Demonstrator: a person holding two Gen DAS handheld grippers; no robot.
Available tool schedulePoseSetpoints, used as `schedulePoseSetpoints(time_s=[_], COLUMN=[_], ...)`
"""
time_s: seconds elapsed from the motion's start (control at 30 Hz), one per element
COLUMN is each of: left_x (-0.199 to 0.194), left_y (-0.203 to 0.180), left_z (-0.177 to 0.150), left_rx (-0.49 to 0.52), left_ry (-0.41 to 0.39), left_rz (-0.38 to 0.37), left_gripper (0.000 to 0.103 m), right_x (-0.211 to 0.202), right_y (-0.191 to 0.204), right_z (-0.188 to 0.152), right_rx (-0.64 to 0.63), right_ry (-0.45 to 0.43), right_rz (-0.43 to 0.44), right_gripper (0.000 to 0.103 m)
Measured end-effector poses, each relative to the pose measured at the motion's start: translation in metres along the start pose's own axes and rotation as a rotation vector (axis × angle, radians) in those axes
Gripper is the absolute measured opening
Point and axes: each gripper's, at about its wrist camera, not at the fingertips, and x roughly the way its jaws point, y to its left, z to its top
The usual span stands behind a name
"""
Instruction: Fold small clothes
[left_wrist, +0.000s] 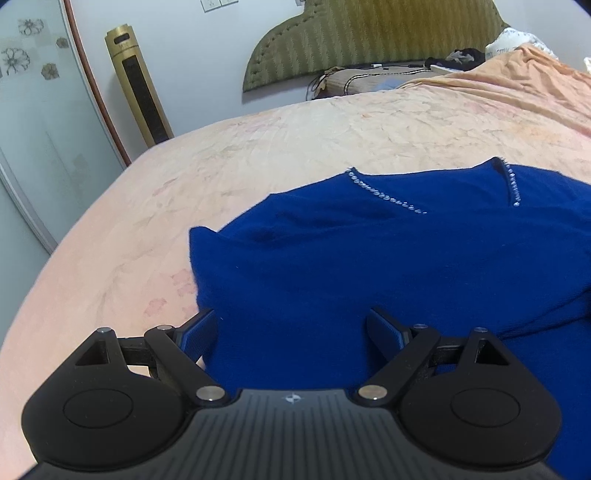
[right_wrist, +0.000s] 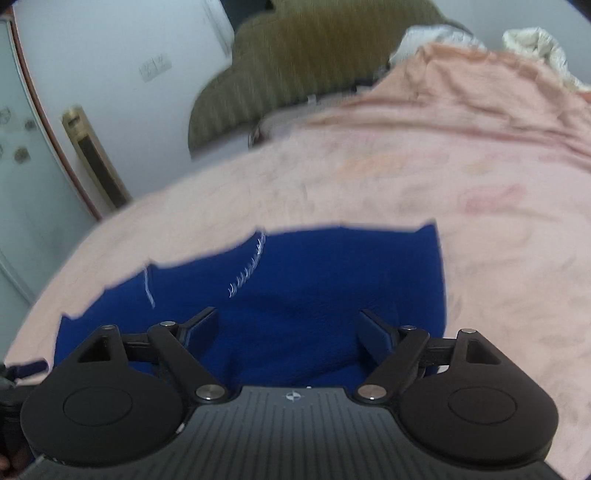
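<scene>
A royal-blue knit top (left_wrist: 369, 258) (rhinestones trimming its neckline) lies partly folded on the bed, filling the frame's lower right.

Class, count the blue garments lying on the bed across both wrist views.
1: a blue sweater with a beaded neckline, spread on the pink bedsheet, beneath both open grippers. Other clothes may lie outside the views.

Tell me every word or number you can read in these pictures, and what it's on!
No words or numbers can be read anywhere.
Left gripper: only a small white emblem on its body, no letters.
Right gripper: the same emblem.
Gold tower fan: a tiny mark near its top, too small to read.
</scene>
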Motion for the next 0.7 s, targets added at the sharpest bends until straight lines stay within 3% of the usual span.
schedulePoseSetpoints(time_s=[0.1, 0.17, 0.23, 0.27, 0.4, 0.57, 0.7], left_x=[-0.005, -0.007, -0.009, -0.011, -0.022, -0.029, -0.036], left_y=[0.001, 0.000, -0.001, -0.001, -0.002, -0.006, -0.011], left_z=[-0.003, -0.005, -0.007, -0.008, -0.015, -0.026, -0.034], left_rx=[-0.007, -0.009, -0.020, -0.025, -0.027, -0.029, -0.039], left_ry=[0.001, 0.006, 0.013, 0.015, 0.013, 0.031, 0.037], left_rz=[-0.012, -0.005, -0.010, -0.016, -0.027, -0.040, -0.057], left_gripper=[0.089, 0.089, 0.089, 0.089, 0.089, 0.089, 0.089], right_x=[0.001, -0.017, -0.026, -0.027, -0.024, -0.054, -0.062], right_y=[0.003, 0.004, 0.010, 0.012, 0.017, 0.015, 0.026], right_z=[-0.004, -0.007, -0.008, -0.012, -0.031, -0.044, -0.059], right_rx=[-0.085, -0.099, -0.105, -0.113, -0.195, -0.132, -0.220], right_ry=[-0.017, -0.068, -0.066, -0.050, 0.037, -0.006, 0.029], right_rz=[-0.206, -0.161, -0.039, -0.027, -0.169, -0.066, -0.053], right_gripper=[0.077, 0.085, 0.093, 0.093, 0.090, 0.097, 0.098])
